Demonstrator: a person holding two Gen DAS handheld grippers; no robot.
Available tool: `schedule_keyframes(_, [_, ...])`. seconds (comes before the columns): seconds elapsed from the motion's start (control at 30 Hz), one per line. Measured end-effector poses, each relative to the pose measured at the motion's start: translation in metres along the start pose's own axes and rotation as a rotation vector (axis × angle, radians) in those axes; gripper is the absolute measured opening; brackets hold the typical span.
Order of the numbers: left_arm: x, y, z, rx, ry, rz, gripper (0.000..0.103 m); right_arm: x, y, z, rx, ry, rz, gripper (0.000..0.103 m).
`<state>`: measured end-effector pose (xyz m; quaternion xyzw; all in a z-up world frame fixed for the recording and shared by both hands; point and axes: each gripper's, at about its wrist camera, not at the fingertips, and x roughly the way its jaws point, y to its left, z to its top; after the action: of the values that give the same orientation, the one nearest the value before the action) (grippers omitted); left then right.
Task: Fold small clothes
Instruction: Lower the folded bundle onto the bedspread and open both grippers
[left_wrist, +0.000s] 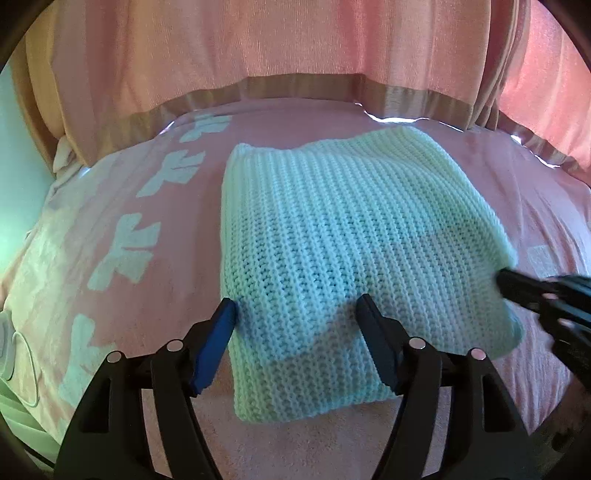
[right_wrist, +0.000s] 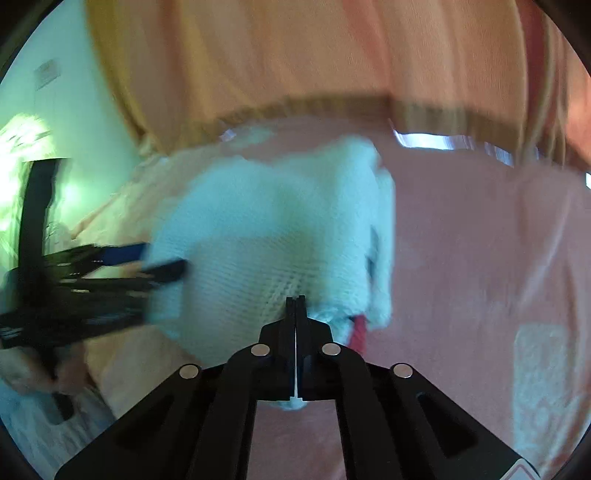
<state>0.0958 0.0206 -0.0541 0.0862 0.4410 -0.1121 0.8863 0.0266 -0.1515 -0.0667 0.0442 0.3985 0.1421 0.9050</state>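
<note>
A pale mint knitted garment (left_wrist: 343, 229) lies folded into a rough rectangle on the pink bedspread (left_wrist: 110, 206). My left gripper (left_wrist: 295, 314) is open, its fingers straddling the garment's near left corner, just above the knit. My right gripper (right_wrist: 296, 301) is shut, its tips at the garment's (right_wrist: 280, 221) right edge; the right wrist view is motion-blurred, so I cannot tell if cloth is pinched. In the left wrist view the right gripper (left_wrist: 517, 288) shows at the garment's right edge. In the right wrist view the left gripper (right_wrist: 155, 262) shows at the left.
Pink-orange curtains (left_wrist: 295, 48) hang behind the bed, their hem at the far edge. The bedspread has a row of pale motifs (left_wrist: 166, 173) on the left. A white cable (left_wrist: 22, 354) lies at the bed's left edge.
</note>
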Motion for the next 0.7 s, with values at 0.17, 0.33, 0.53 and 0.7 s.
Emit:
schedule_keyframes(0.17, [-0.002, 0.001, -0.002, -0.027, 0.000, 0.006, 0.066, 0.026, 0.005, -0.015, -0.045, 0.112, -0.078, 0.000])
schedule_keyframes(0.33, [-0.011, -0.008, -0.007, -0.033, -0.029, 0.023, 0.066, 0.000, 0.009, -0.009, 0.003, 0.031, -0.067, 0.000])
schedule_keyframes(0.53, [-0.017, -0.017, -0.026, -0.058, -0.044, 0.026, 0.069, -0.027, 0.011, -0.022, 0.018, -0.089, -0.243, 0.008])
schedule_keyframes(0.7, [-0.025, -0.023, -0.041, -0.066, -0.105, 0.060, 0.070, -0.029, -0.003, -0.043, 0.097, -0.053, -0.321, 0.024])
